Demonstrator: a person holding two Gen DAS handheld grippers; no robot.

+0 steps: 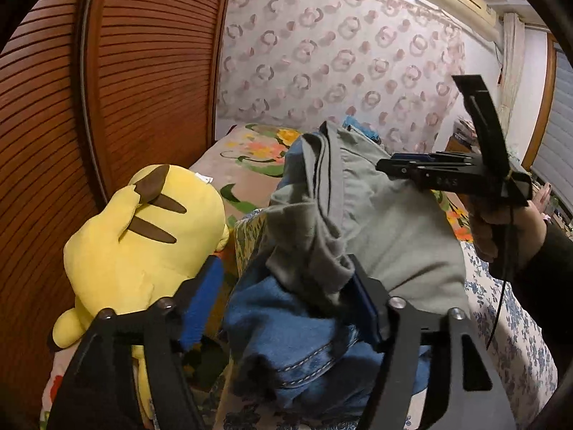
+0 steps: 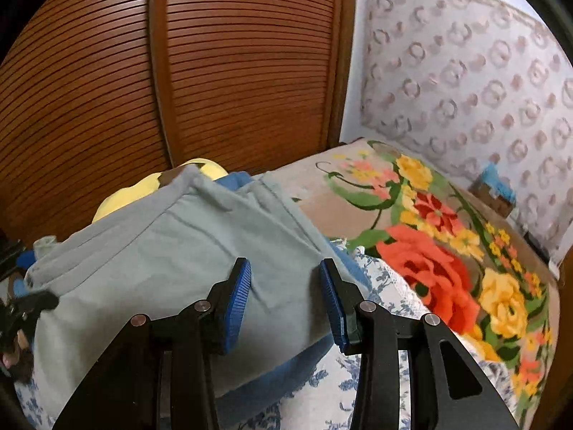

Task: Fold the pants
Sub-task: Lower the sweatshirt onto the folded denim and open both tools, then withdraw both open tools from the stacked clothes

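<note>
Louvred wooden wardrobe doors [image 2: 179,71] close along the bed's left edge, patterned wallpaper [image 1: 340,53] behind its head, leaving open room only toward the right side and the foot. Floral bedspread [image 2: 447,251] bare across the far right corner of the bed, a white-and-blue flowered sheet [image 2: 386,279] showing at the near edge. Grey-green pants [image 2: 161,251] folded and stacked on a pile of blue jeans [image 1: 286,322] near the bed's left edge, bunched at one end in the left wrist view, smoother across the top in the right. Yellow Pikachu plush [image 1: 143,243] pressed between pile and wardrobe, just beside the pants. Left gripper [image 1: 283,308] spread wide, right pad touching the bunched grey cloth and denim, left pad free beside the plush; nothing pinched between them. Right gripper [image 2: 284,297] likewise parted, hovering over the pants' near edge, gripping nothing as far as can be seen. Probably the last squaring of the fold: best done by pinching only the grey layers, not the denim beneath, then drawing the crumpled end flat toward the open right side of the bed. Little clearance on the wardrobe side; risk of nudging the plush or toppling the pile.
</note>
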